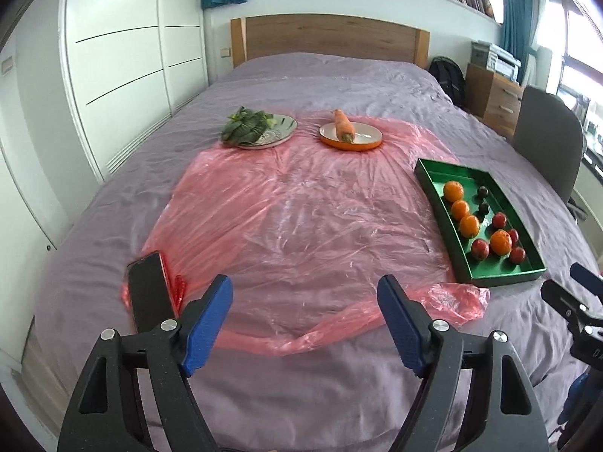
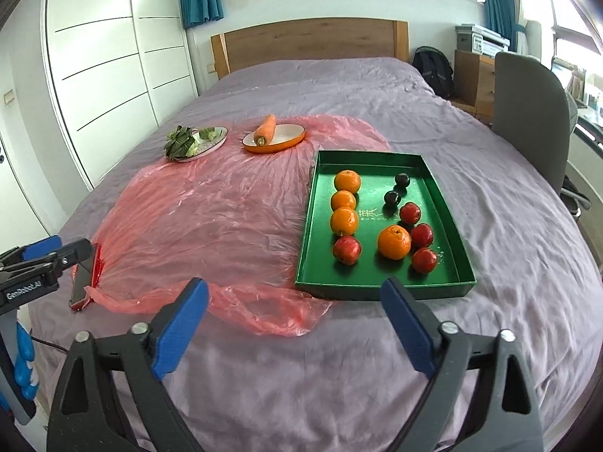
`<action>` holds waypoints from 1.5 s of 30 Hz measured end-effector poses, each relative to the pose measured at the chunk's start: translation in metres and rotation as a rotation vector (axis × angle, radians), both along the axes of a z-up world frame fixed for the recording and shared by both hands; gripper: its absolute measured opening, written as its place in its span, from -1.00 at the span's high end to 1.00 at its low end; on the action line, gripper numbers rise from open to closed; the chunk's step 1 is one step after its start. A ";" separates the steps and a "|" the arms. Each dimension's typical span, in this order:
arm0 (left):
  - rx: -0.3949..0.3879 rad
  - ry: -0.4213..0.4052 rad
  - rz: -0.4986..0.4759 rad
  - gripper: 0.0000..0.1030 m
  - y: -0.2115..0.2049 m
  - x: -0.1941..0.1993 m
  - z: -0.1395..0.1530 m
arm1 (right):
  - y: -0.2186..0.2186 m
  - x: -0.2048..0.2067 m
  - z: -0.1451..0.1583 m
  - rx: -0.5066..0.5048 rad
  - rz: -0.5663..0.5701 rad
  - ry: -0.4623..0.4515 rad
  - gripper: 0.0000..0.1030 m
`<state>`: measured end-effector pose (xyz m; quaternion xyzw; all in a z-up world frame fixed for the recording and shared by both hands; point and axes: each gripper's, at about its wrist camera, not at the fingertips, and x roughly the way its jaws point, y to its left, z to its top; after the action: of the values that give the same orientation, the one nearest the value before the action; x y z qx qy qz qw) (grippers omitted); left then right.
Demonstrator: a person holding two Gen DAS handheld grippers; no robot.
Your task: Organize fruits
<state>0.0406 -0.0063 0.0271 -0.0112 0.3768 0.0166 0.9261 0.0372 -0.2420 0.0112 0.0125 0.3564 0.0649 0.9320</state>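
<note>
A green tray (image 2: 444,188) (image 1: 429,173) lies on the bed at the right. It holds several oranges (image 2: 394,242) (image 1: 500,242), several red fruits (image 2: 347,249) (image 1: 480,249) and two dark plums (image 2: 402,180) (image 1: 483,191). My left gripper (image 1: 305,318) is open and empty above the bed's near edge, left of the tray. My right gripper (image 2: 294,326) is open and empty, just in front of the tray's near wall.
A pink plastic sheet (image 1: 294,211) covers the purple bed (image 2: 508,226). A carrot (image 1: 343,125) lies on an orange plate (image 1: 371,139), greens (image 1: 245,124) on a grey plate (image 1: 282,130). A phone (image 1: 149,297) lies near left. A grey chair (image 2: 527,113) stands right.
</note>
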 end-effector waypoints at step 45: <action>0.061 0.012 -0.038 -0.58 -0.008 -0.009 -0.019 | -0.015 -0.013 -0.018 -0.038 -0.097 -0.009 -1.00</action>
<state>0.0313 -0.0139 0.0079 0.0241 0.3816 0.0105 0.9239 0.0237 -0.2566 -0.0067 0.0117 0.3523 0.0128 0.9357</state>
